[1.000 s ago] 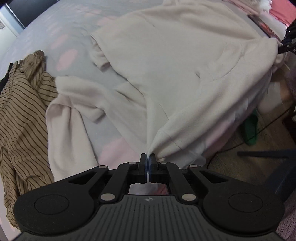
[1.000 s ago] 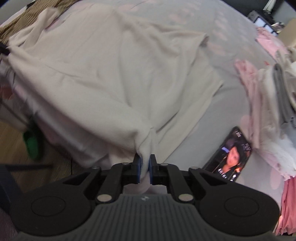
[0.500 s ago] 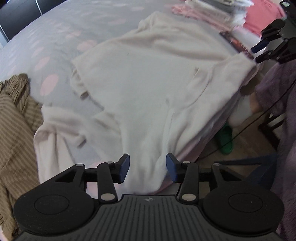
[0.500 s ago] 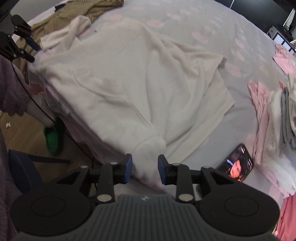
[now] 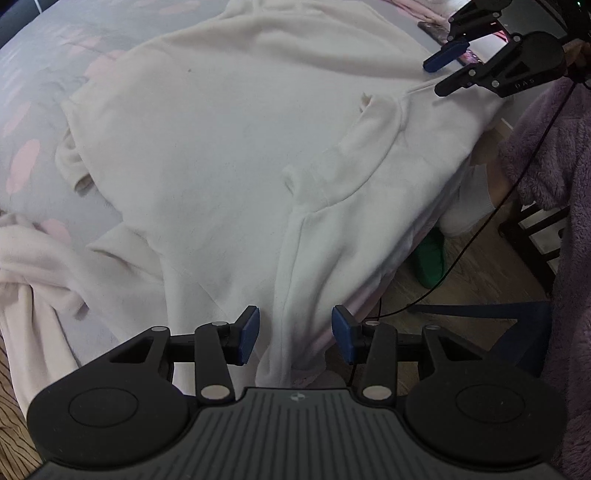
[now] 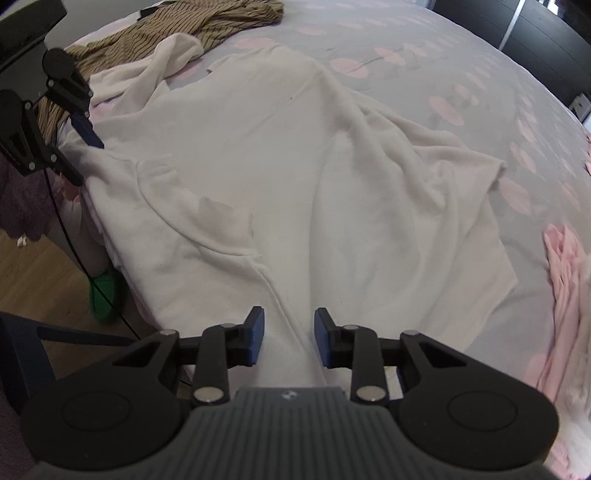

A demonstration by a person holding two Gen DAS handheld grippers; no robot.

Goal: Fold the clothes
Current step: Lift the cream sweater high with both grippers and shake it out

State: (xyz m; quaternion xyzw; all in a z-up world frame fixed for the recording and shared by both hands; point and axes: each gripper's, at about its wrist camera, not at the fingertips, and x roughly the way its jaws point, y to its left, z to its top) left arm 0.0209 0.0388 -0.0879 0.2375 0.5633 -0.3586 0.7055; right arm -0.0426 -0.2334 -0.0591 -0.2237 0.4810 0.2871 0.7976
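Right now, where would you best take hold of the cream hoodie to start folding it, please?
Take the cream hoodie at its loose right sleeve, coming from the bed's right side. The sleeve lies splayed away from the body, so its free edge is easy to pinch and fold inward.

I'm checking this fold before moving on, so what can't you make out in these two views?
- Cream hoodie: hem hidden behind the left gripper body, left wrist view.
- Its far sleeve: cut off at the left edge.
- Striped garment: cut off at the top edge, right wrist view.
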